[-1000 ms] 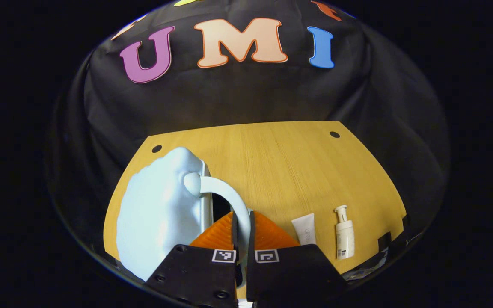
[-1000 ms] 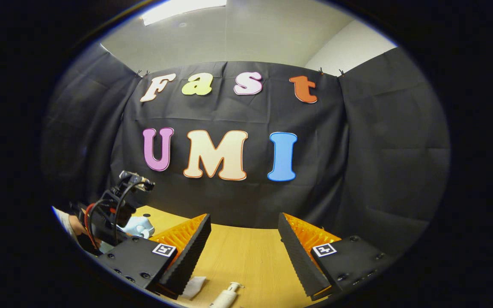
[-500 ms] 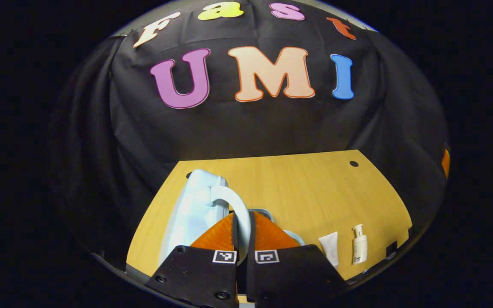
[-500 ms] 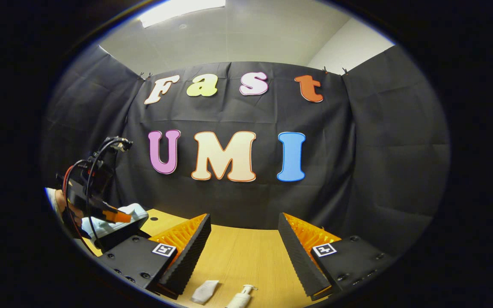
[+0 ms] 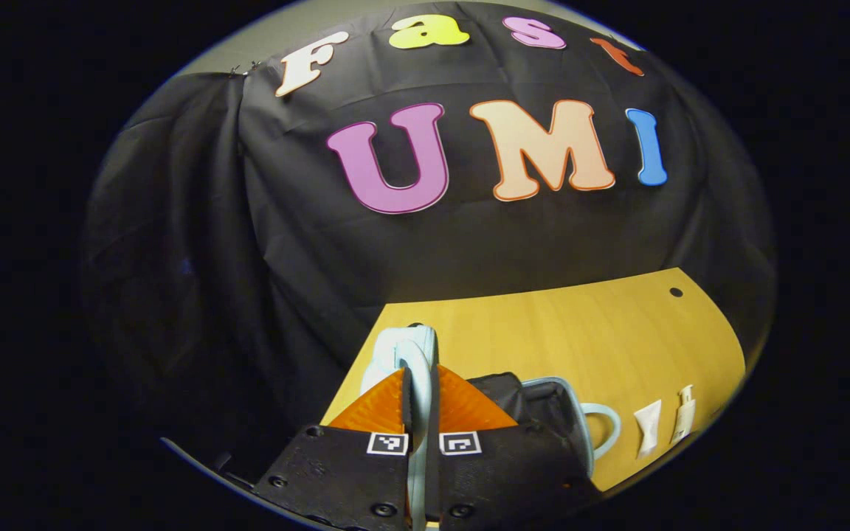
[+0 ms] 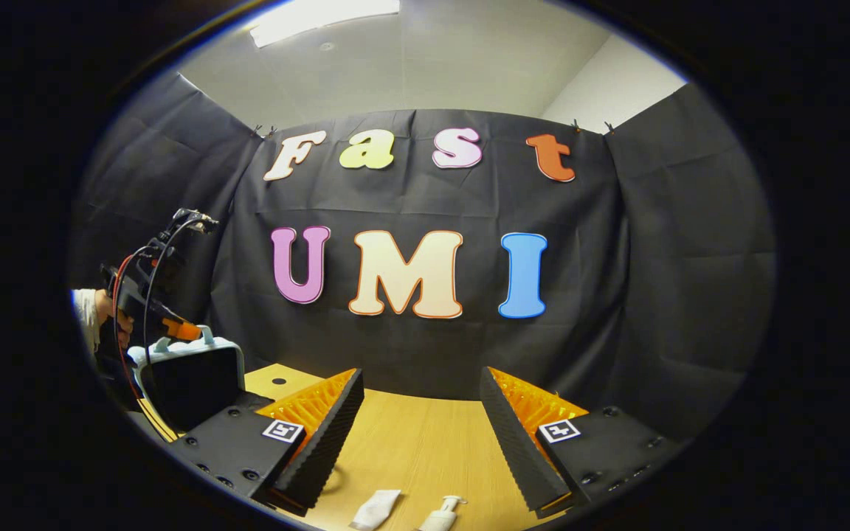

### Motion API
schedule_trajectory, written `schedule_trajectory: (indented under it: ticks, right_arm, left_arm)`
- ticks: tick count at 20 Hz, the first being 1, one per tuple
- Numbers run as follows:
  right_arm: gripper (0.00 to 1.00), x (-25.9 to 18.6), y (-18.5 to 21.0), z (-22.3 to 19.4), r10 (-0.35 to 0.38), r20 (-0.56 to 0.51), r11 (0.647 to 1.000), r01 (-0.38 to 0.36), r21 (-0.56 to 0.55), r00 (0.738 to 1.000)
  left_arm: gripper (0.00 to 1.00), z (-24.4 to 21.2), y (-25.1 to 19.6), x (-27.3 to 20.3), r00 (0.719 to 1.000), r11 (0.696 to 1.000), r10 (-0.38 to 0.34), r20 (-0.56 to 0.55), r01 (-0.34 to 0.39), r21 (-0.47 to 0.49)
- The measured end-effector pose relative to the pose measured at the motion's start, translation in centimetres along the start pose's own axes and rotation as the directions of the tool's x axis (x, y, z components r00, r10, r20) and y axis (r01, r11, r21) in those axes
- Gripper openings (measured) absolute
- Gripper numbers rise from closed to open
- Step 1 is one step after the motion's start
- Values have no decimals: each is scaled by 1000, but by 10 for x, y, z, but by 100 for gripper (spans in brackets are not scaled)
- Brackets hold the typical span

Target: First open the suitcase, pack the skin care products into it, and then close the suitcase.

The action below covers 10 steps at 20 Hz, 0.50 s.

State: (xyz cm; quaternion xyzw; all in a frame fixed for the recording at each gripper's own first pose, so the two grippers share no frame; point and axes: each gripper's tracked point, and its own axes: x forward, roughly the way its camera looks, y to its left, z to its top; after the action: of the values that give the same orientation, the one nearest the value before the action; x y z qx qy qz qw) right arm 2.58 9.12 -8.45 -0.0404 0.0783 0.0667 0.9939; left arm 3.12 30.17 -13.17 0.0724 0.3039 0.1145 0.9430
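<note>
- Left gripper (image 5: 420, 402) clamped on the pale blue lid handle (image 5: 419, 354) of the suitcase, both fingers pressed against it, nearest in the left gripper view.
- Lid (image 6: 190, 369) now swung up to stand roughly upright on edge; a second ago lying nearly shut over the base, half a second ago only partway up.
- Seen from the right gripper view: dark lining of the lid facing into the booth, left gripper (image 6: 174, 330) on the handle at its top edge, a hand (image 6: 111, 321) behind it.
- Just right of the fingers in the left gripper view: open base (image 5: 543, 413) of the suitcase on the table (image 5: 565, 332), dark inside, with its own handle (image 5: 606, 431) pointing right.
- Meaning for the task: opening looks all but done; lid probably needs to go a little further back or be set to rest before release, else likely to fall shut.
- Right gripper (image 6: 421, 431) with fingers wide apart, holding nothing, poised above the table and well apart from the suitcase.
- Below it, at the near edge: white tube (image 6: 375, 509) and white pump bottle (image 6: 443, 516), side by side, not touching.
- Same two in the left gripper view, right of the base: tube (image 5: 648, 436) and pump bottle (image 5: 683, 422), neither packed yet.
- Judged next: right gripper well placed to drop onto the tube first.
- Farthest: black cloth wall (image 6: 654, 295) behind the table.
</note>
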Motion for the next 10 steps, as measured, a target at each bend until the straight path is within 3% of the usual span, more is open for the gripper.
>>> schedule_trajectory:
  ticks: [10]
  right_arm:
    - [100, 11, 58, -1, 58, 4, 997, -58, -47, 998]
  left_arm:
    - [0, -54, 139, 33, 984, 982, 164, -71, -169, -78]
